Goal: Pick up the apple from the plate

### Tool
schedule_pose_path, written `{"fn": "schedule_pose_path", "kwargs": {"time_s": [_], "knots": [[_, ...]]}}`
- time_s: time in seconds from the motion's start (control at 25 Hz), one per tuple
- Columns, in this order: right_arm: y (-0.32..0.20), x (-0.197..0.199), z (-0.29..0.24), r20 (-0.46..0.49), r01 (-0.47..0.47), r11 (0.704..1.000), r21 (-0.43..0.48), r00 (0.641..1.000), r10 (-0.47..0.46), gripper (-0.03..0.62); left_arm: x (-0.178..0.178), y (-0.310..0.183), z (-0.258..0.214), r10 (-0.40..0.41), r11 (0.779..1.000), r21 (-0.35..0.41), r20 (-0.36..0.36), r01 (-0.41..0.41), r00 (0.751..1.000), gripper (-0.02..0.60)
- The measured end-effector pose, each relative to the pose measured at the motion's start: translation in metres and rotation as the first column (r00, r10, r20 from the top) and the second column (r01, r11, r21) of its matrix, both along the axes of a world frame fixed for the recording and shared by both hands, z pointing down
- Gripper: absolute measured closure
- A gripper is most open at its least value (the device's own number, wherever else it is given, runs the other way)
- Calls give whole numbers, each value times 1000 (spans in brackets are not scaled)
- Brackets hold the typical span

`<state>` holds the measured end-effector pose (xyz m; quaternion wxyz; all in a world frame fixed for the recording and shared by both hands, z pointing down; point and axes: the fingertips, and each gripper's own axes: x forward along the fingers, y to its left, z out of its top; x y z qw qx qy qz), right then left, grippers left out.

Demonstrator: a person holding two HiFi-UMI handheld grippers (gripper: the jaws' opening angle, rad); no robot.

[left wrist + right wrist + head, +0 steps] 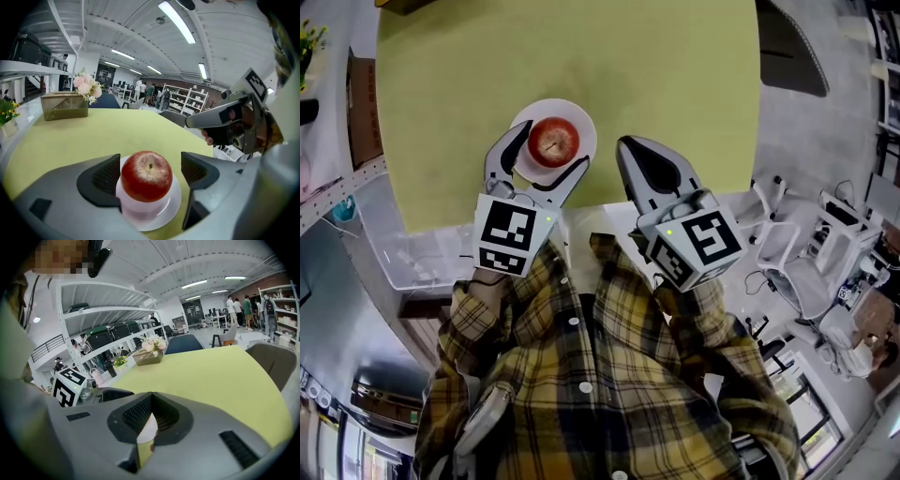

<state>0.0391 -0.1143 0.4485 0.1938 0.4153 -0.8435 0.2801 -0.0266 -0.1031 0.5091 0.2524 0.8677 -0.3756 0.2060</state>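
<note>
A red apple (554,141) (146,176) sits on a small white plate (584,127) (172,205) near the front edge of the yellow-green table (581,66). My left gripper (546,161) (148,174) is open, its two jaws standing on either side of the apple with gaps to both pads. To the right of the plate, my right gripper (628,155) (149,420) is shut with nothing between its jaws, hanging over the table's front edge.
A box with pink flowers (65,104) (149,354) stands at the table's far side. A clear storage bin (412,258) sits below the table's front edge. White chairs and equipment (825,244) crowd the right. Shelves and people are in the background.
</note>
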Motion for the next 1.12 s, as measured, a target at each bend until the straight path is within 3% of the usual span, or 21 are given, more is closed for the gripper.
{"fn": "schedule_pose_path", "kwargs": {"time_s": [0.16,0.52,1.12], "knots": [[1,1,7,-2,4,1000,-15,1000,-5,597,1,-1,10,4,1000,9,44,-4,999,193],[-2,2,12,14,20,999,-32,1000,-20,597,1,-5,18,-27,1000,-8,57,28,998,193],[0,0,14,16,28,999,-43,999,-28,597,1,-5,28,-11,999,-30,78,14,997,195]]}}
